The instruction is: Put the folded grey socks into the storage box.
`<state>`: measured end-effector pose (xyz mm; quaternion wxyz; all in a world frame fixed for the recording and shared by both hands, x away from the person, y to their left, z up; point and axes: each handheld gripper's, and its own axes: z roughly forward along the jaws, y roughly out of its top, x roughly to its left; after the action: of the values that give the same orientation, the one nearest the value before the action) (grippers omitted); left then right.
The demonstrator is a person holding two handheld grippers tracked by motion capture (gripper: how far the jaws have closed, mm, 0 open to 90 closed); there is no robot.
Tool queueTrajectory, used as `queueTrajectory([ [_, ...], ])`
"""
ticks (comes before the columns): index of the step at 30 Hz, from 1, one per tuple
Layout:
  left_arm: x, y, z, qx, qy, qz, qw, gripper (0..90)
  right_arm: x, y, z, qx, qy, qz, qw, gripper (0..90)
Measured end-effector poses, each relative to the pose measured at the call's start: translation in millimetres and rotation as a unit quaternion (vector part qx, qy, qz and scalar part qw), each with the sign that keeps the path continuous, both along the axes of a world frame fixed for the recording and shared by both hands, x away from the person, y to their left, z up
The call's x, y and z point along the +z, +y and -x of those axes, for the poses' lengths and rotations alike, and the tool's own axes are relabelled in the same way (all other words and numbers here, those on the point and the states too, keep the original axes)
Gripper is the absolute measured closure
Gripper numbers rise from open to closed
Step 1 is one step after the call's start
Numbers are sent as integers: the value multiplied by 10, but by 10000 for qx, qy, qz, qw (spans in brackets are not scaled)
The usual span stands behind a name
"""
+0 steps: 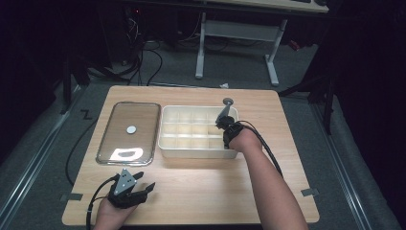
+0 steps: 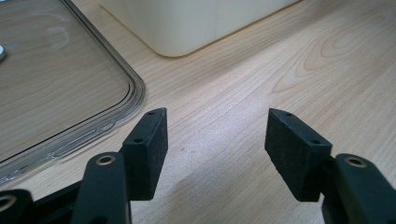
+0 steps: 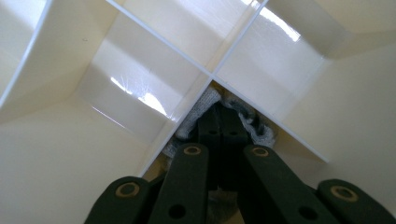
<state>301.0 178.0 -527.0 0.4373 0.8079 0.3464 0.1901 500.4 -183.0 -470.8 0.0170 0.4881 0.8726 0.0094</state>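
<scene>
My right gripper [image 1: 223, 125] is dipped into the cream divided box [image 1: 198, 148], in a compartment on the box's right side, close to its far right corner. In the right gripper view its jaws are pressed together with no gap between them, and they pinch a grey-and-white knitted cloth [image 3: 205, 105] that bunches around the tips at the bottom of that compartment, right where two white dividers [image 3: 187, 63] cross. How much of the cloth lies under the jaws I cannot tell, since the gripper covers it. From the high view I see my right forearm reaching in over the box's near right corner, with the cable [image 1: 265, 143] looping off to the right of the box. My left gripper [image 1: 143, 188] rests low over the wooden table [image 1: 215, 191], well in front of the box's near left corner and apart from it. Its jaws stand wide with nothing between them but bare wood. The clear lid [image 1: 128, 132] lies flat just left of the box, with a small white disc [image 1: 131, 129] at its middle; in the left gripper view its rounded corner sits near the left jaw, and the box's near wall [image 2: 196, 23] rises beyond.
</scene>
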Motion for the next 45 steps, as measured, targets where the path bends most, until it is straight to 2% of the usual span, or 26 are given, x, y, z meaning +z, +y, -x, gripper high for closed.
queueTrajectory([
  [7,0,2,-3,0,-9,-17,10000,399,-2,-23,25,-34,-79,-104,9999,900],
  [14,8,17,-5,21,-26,-39,10000,398,42,-38,45,61,-171,-85,9998,896],
  [16,8,22,-4,31,-22,-19,10000,399,66,-37,51,16,-162,-90,9998,891],
  [17,8,24,-5,38,-17,-20,10000,398,74,-45,45,87,-184,-91,9998,886],
  [19,9,24,-3,33,-20,-5,10000,398,108,-34,66,-57,-160,-67,9998,874],
  [21,9,24,-3,30,-22,-3,10000,398,131,-45,66,29,-186,-62,9998,862],
  [25,7,18,-2,13,-14,-25,10000,398,264,-86,93,33,-346,-216,9992,820],
  [26,7,17,-2,10,-10,-32,10000,398,301,-83,109,-38,-393,-269,9989,808],
  [28,1,12,-4,9,-10,-33,10000,398,352,-94,121,43,-517,-349,9980,780],
  [30,-2,9,-6,4,-1,-48,10000,398,382,-87,144,-36,-615,-351,9975,751],
  [31,-3,7,-6,-2,-4,-62,10000,398,391,-92,147,30,-682,-346,9971,740],
  [35,-7,3,-6,-9,3,-61,10000,398,436,-79,214,57,-831,-543,9950,683],
  [37,-3,6,-3,-23,12,-58,10000,399,469,-70,272,87,-1001,-617,9930,655],
  [42,7,6,8,-23,-7,-21,10000,399,566,-153,426,-28,-1487,-905,9847,554],
  [44,6,1,9,-20,-8,-40,10000,399,585,-188,486,-130,-1558,-984,9828,527],
  [45,4,-1,7,-23,-5,-43,10000,399,589,-215,517,-71,-1644,-1051,9808,526],
])
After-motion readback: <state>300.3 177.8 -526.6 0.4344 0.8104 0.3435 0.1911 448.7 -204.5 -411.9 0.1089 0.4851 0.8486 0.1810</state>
